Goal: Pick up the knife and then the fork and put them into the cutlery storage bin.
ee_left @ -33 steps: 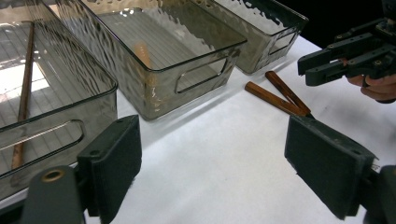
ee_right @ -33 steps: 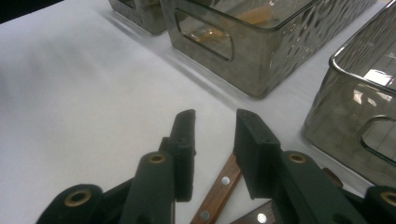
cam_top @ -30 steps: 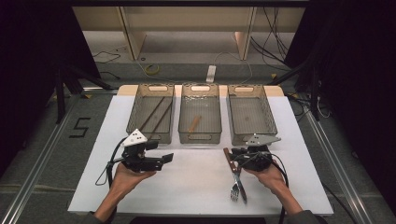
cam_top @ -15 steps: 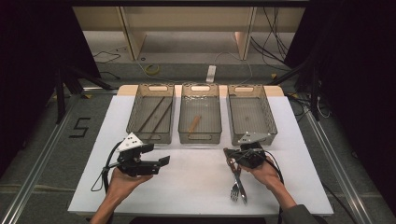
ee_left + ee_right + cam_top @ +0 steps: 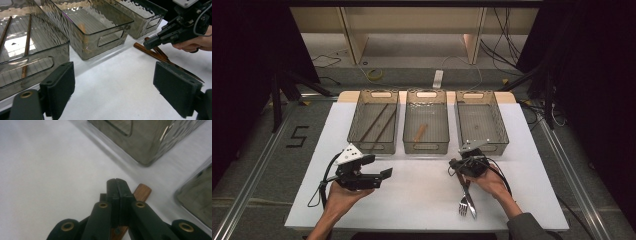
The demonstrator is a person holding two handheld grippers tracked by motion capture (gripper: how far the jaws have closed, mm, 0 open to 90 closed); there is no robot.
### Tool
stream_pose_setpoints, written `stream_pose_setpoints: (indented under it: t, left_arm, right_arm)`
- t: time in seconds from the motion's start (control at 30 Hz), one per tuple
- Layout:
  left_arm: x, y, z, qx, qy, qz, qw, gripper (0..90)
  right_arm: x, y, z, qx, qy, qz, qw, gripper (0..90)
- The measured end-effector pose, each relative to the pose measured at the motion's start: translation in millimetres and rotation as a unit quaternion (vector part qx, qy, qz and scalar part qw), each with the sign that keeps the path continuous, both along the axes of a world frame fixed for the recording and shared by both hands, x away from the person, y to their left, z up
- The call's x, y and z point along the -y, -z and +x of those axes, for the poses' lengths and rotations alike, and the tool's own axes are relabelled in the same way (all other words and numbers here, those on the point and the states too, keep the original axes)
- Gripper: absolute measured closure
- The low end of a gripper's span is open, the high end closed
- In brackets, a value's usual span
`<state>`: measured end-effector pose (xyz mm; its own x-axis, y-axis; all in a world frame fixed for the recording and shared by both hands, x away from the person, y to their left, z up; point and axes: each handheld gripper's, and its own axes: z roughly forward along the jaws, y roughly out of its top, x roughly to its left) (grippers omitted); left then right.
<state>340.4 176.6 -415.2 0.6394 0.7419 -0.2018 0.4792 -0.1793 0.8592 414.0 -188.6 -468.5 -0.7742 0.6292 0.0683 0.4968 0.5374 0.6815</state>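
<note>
So the desk [image 5: 422,200] has a plain white top, with a strip of bare wood peeking out along the far edge. Three smoky see-through bins sit side by side along the back half: the left bin [image 5: 373,121], the middle bin [image 5: 426,121] and the right bin [image 5: 481,121], each with a cut-out handle facing front. Closer to the front on the right side, a fork [image 5: 463,204] and a knife [image 5: 470,200] lie flat on the white surface, right next to each other, both with brown wooden handles pointing back toward the gap between the middle and right bins.
</note>
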Motion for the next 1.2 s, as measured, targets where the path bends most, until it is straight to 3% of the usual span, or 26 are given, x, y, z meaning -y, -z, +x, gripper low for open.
stream_pose_setpoints:
  t: [0.23, 0.57, 1.2]
  left_arm:
    - [0.1, -0.5, -0.3, 0.003, 0.001, 0.001, 1.0, 17.1]
    - [0.0, -0.1, -0.1, 0.004, 0.001, 0.005, 1.0, 17.0]
    - [0.4, -0.5, -0.5, 0.006, 0.003, 0.009, 0.9999, 17.1]
  right_arm:
    - [-2.1, 6.9, 2.5, -0.012, -0.003, -0.027, 0.9996, 90.0]
    - [-3.1, 10.5, 3.4, -0.023, -0.008, -0.047, 0.9986, 90.0]
    - [23.3, 4.3, -0.1, -0.058, 0.02, -0.066, 0.9959, 90.0]
